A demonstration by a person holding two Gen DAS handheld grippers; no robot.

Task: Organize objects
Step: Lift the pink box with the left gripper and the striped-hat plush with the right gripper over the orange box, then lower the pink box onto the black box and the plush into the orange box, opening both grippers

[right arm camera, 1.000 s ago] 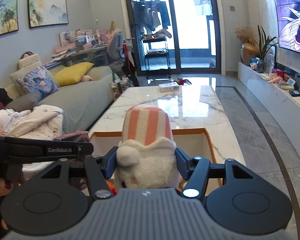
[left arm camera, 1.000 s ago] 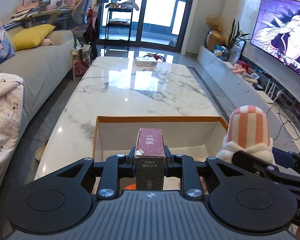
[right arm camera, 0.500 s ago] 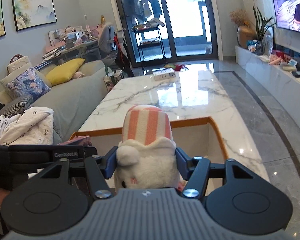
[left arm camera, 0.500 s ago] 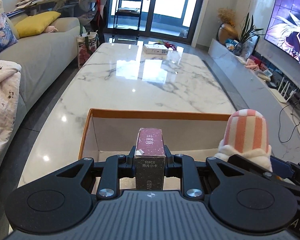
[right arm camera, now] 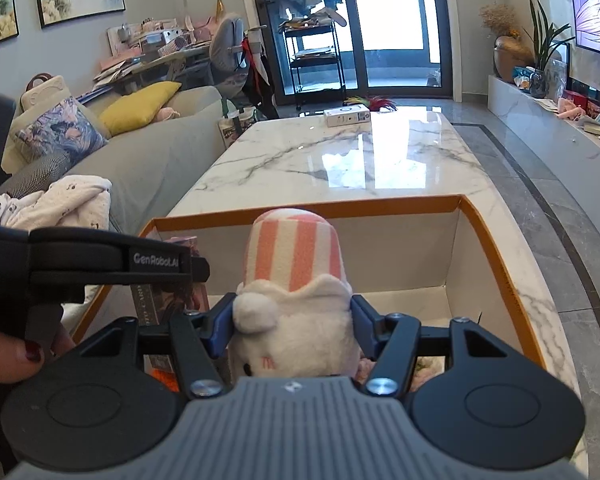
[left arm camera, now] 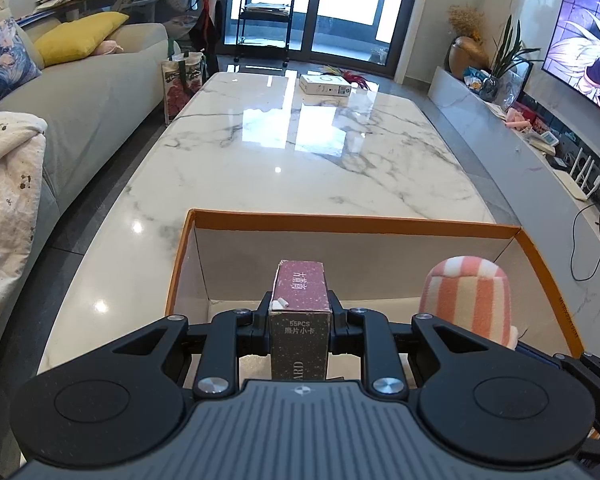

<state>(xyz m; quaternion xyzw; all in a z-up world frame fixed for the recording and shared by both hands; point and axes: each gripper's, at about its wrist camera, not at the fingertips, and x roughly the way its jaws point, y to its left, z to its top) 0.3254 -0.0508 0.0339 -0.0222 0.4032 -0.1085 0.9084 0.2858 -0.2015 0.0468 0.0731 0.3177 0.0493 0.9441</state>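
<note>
Both grippers have dropped toward the orange-rimmed box point(left arm camera: 352, 222): left gripper point(left arm camera: 300, 314) clamps the card box point(left arm camera: 299, 300), right gripper point(right arm camera: 292, 318) clamps the plush toy point(right arm camera: 294, 280); release comes next.

A small maroon-topped card box point(left arm camera: 300, 312) is held upright, clamped at both sides, over the open orange-rimmed carton point(left arm camera: 352, 222). To its right, a white plush toy point(right arm camera: 296, 300) with a pink-and-cream striped cap is gripped likewise above the carton's white interior. The carton is set on the marble bench point(left arm camera: 300, 152).
</note>
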